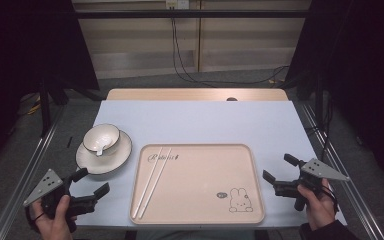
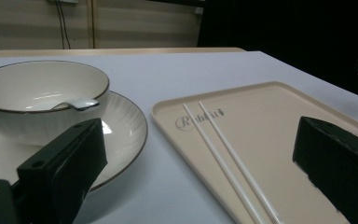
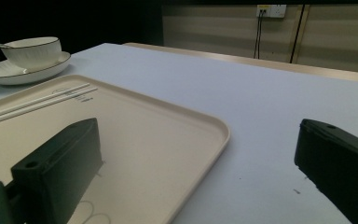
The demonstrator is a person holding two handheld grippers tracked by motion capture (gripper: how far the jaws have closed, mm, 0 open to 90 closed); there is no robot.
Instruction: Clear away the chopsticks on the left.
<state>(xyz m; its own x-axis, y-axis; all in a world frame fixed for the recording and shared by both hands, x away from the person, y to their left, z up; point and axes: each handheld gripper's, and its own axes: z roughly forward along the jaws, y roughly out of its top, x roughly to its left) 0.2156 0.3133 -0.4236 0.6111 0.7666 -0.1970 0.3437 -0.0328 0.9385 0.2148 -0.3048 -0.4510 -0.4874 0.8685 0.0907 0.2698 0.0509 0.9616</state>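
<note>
Left gripper [image 1: 91,183]: jaws wide apart, nothing between them, low over the table's near-left corner, pointed toward the plate and tray.
Plate [image 1: 121,152]: white, dark rim, left of the tray, near the left gripper.
Bowl [image 1: 101,137]: sits on the plate, upright.
Spoon [image 1: 100,148]: lies inside the bowl, handle up over the rim.
Chopsticks [image 1: 152,181]: white pair, side by side on the tray's left part, slanting from near-left to far-right.
Tray [image 1: 195,220]: beige, centre of the table, rabbit drawing at its near-right corner.
Right gripper [image 1: 278,174]: jaws wide apart, empty, just off the tray's right edge.
Table [image 1: 205,120]: pale cover, the far half bare.
Risk 1: likely a bad chopstick pick; the sticks are thin, flat and close together, so the jaws may catch one or skid off.
Risk 2: likely a knock to the plate if the left gripper swings in low; the bowl could slide and the spoon tip out.
View gap 1: left gripper view gives the tray's raised lip and the spoon handle resting on the bowl rim; high view flattens both.
View gap 2: high view gives the rabbit drawing and both hands.
</note>
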